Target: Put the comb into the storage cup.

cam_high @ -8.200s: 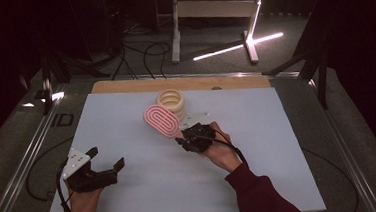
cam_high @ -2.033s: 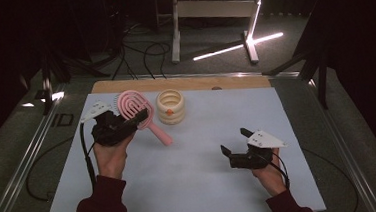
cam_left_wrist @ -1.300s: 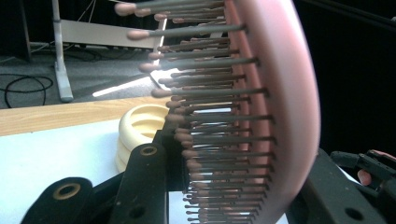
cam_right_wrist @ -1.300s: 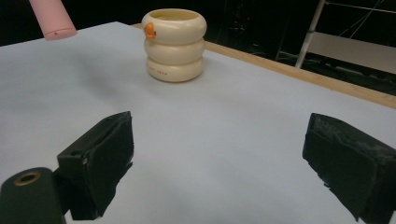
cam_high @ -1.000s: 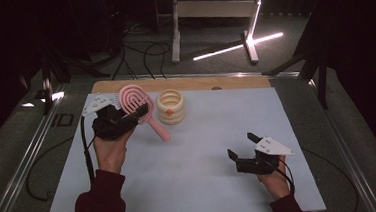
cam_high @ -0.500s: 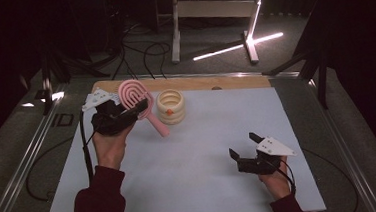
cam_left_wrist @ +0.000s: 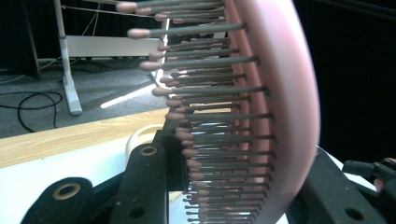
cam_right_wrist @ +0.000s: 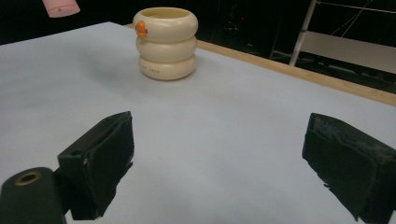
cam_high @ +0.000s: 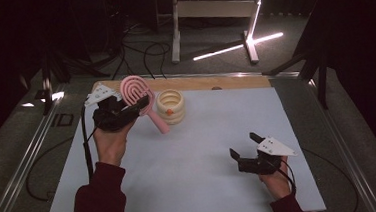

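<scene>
Lifted higher, the pink hairbrush [cam_high: 136, 92] sits clamped in the left tool [cam_high: 135, 105]; right tool [cam_high: 244, 145] gapes wide.

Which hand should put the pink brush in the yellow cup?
Probably the left. The left tongs already hold the pink brush up, with its handle right beside the yellow cup. The right tongs are open, holding nothing, near the table's front edge, far from the cup.

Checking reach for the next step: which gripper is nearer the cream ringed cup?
Left. The left gripper, shut on the pink hairbrush, is just left of the cream ringed cup. The right gripper rests open, far toward the table's near right.
</scene>
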Available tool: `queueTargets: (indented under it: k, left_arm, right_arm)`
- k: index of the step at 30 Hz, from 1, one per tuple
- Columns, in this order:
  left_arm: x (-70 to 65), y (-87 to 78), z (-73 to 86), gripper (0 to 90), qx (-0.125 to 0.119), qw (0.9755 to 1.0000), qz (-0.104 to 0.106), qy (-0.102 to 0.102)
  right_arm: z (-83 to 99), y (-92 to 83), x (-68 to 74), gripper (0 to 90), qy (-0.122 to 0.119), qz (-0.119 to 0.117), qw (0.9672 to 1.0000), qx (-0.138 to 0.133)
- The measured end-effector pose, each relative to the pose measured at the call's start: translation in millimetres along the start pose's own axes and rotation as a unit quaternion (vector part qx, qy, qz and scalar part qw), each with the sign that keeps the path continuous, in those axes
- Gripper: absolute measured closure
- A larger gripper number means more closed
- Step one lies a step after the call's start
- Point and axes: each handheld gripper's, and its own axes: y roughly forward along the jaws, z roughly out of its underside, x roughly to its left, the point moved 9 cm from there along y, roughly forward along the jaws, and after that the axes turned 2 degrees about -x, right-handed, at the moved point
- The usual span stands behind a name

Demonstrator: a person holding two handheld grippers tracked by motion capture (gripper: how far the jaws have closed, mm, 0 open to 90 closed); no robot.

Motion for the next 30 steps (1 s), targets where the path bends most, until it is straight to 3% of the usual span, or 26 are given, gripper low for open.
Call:
queueTargets:
  k: [30]
  left_arm:
    - [4.0,16.8,-21.8,63.7,0.001,0.9994,-0.012,0.032]
  right_arm:
    - [-0.7,-0.9,-2.6,9.4,0.005,-0.001,1.0,-0.005]
